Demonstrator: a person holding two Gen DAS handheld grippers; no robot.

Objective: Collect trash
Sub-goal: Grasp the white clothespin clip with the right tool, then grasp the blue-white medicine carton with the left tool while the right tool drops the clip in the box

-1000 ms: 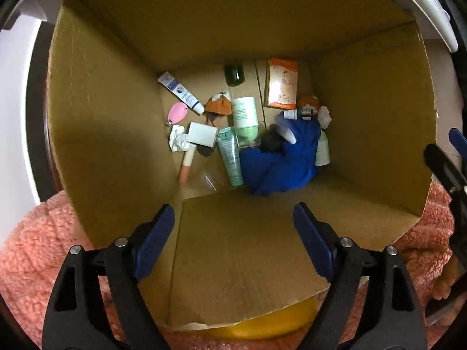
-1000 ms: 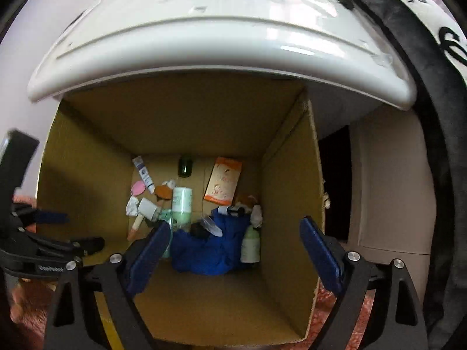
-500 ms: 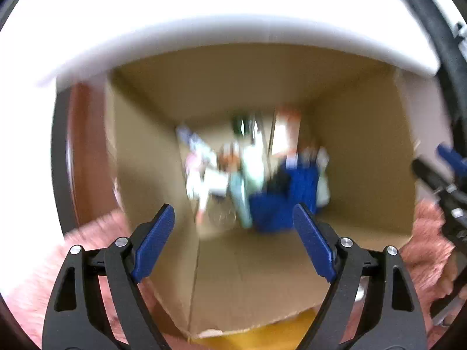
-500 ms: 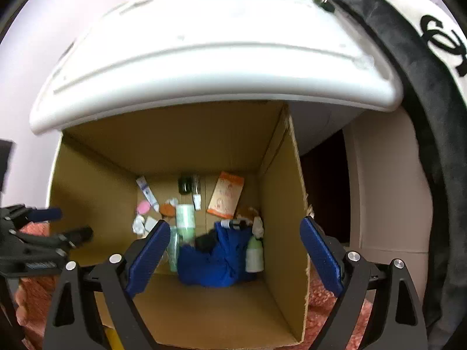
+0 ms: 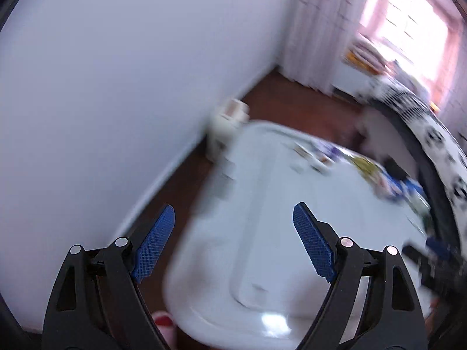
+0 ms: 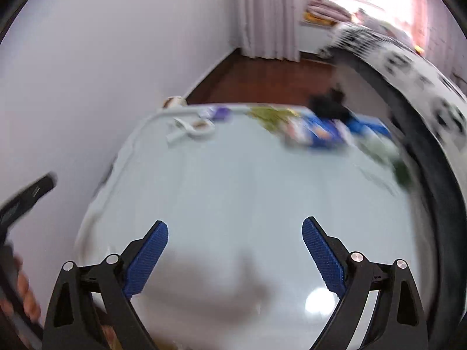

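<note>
**Both grippers hovering open over white table; litter blurred along far edge**

Left gripper (image 5: pixel 233 239), black frame with blue ribbed pads: pointing steeply down across the near left corner of a glossy white rounded-edge table (image 5: pixel 277 218); jaws standing wide apart, gripping nothing, only tabletop and dark red-brown wooden floor (image 5: pixel 292 102) showing between them. Frame tilting, wall and floor running diagonally.

Right gripper (image 6: pixel 235 252), same black-and-blue build: pointing down over the table's middle (image 6: pixel 233 189); jaws likewise spreading wide, holding nothing, bare white surface between the pads.

Trash, lying at the table's far edge, well apart from both grippers:
- white curled plastic piece (image 6: pixel 189 129), resting near the far left corner;
- purple-and-white small packet (image 6: pixel 217 113), sitting just beside it;
- yellow-green crumpled wrapper (image 6: pixel 271 116);
- blue-and-white printed packets (image 6: pixel 324 132), bunching toward the right;
- green smeared item (image 6: pixel 400 169), lying nearest the right rim.

Labels and printing: showing on the packets but blurring too much for reading; no brand legible.

Surroundings: pale lilac wall (image 5: pixel 116 87) standing at left; white pleated curtain (image 6: pixel 268 14) hanging in the corner; black-and-white patterned fabric (image 6: pixel 423 87) curving along the right side; fingers (image 6: pixel 27 297) of a person's hand appearing at the right view's lower left edge, beside a black gripper part.
</note>
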